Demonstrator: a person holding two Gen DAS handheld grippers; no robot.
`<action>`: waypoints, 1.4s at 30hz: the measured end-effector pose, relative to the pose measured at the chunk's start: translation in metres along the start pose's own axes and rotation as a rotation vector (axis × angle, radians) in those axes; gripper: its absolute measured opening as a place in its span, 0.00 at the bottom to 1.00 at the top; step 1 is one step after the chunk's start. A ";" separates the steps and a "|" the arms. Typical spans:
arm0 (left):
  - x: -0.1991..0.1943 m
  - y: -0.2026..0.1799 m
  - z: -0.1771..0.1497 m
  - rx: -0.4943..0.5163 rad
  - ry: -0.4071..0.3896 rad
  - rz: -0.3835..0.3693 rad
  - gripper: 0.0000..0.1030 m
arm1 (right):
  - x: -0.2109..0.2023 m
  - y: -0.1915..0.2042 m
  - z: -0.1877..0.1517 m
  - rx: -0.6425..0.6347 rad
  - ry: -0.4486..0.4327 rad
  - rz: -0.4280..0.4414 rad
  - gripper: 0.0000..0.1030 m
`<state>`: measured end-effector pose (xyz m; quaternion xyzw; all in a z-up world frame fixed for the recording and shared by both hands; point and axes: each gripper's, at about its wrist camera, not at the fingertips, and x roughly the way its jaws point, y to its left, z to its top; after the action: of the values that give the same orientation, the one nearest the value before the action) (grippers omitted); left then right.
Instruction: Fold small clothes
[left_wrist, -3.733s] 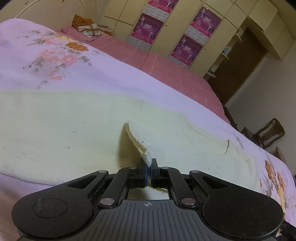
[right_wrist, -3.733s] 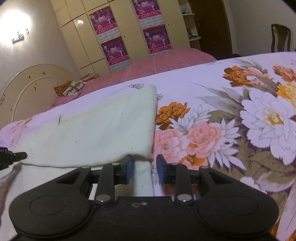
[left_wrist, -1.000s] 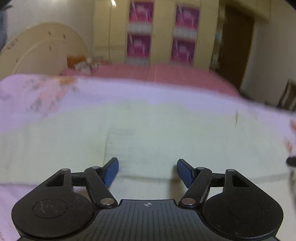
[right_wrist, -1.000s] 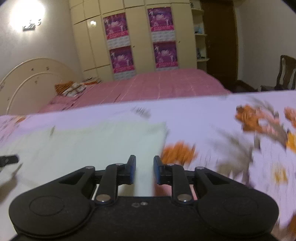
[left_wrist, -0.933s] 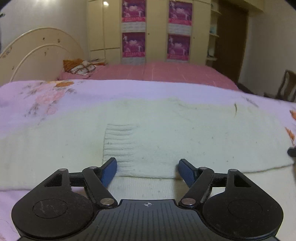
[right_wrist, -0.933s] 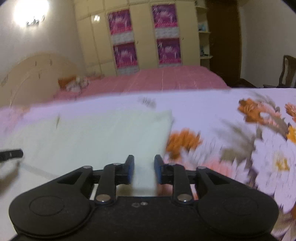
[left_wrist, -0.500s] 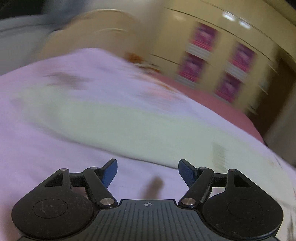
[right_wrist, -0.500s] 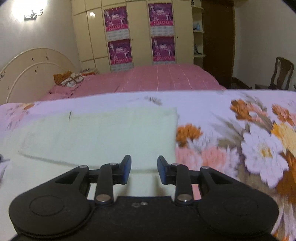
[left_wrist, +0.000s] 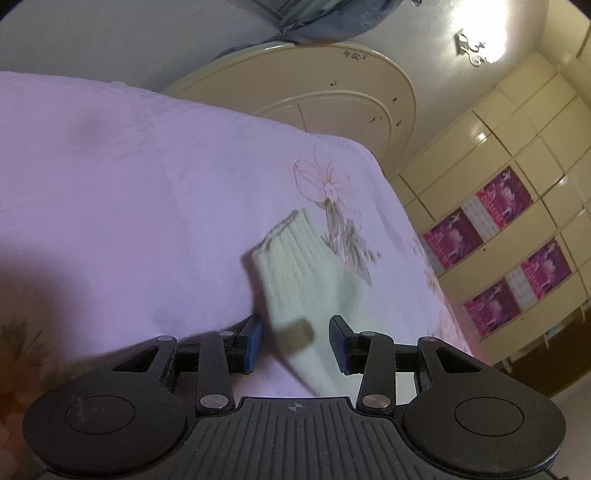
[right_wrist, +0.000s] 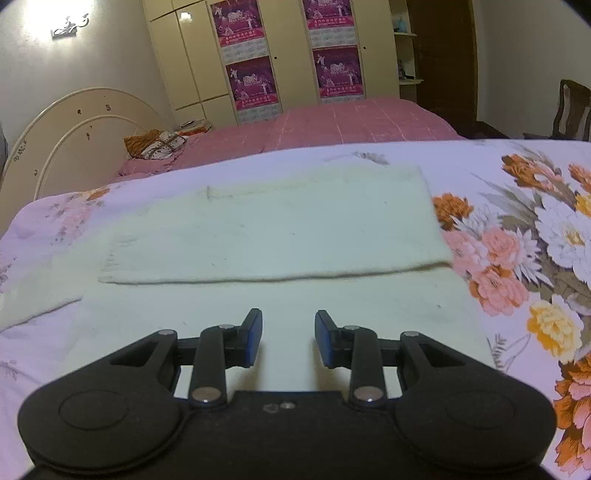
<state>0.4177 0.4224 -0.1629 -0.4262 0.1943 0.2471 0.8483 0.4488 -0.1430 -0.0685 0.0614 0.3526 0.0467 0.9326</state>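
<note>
Closing around the sleeve cuff (left_wrist: 291, 258) at lower centre, the left tool (left_wrist: 295, 341) isn't yet pinching it; next, carry it across the sweater (right_wrist: 280, 229). The right tool (right_wrist: 288, 339) hovers released.

Bedroom, warm artificial light. Wall lamp (right_wrist: 70, 23) lit high on the cream wall (right_wrist: 110, 62), strong glare around it. Below it a curved cream headboard (right_wrist: 74, 122) with small dark marks. Floor-to-ceiling pale yellow wardrobe (right_wrist: 288, 55) fills the far wall; four magenta posters (right_wrist: 251, 85) on its doors, two over two. Right of the wardrobe, open shelves (right_wrist: 406, 55), contents too small to tell, then a dark wooden door (right_wrist: 443, 62). Far bed with a pink checked bedspread (right_wrist: 351, 122); orange and patterned cushions (right_wrist: 159, 142) piled at its head end. Near bed under a white floral bedcover (right_wrist: 535, 221). Dark wooden chair (right_wrist: 572, 107) at the right edge.
</note>
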 end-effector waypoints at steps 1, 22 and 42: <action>0.006 -0.002 0.001 0.009 0.003 -0.003 0.37 | 0.000 0.001 0.002 0.000 -0.002 -0.001 0.31; 0.043 -0.199 -0.065 0.455 0.003 -0.174 0.02 | -0.013 -0.054 0.000 0.096 -0.016 -0.052 0.31; -0.030 -0.385 -0.373 1.121 0.428 -0.512 0.02 | -0.020 -0.143 -0.003 0.282 -0.055 0.009 0.36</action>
<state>0.5742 -0.0884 -0.1144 0.0082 0.3505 -0.1918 0.9167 0.4375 -0.2872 -0.0789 0.1944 0.3298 -0.0007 0.9238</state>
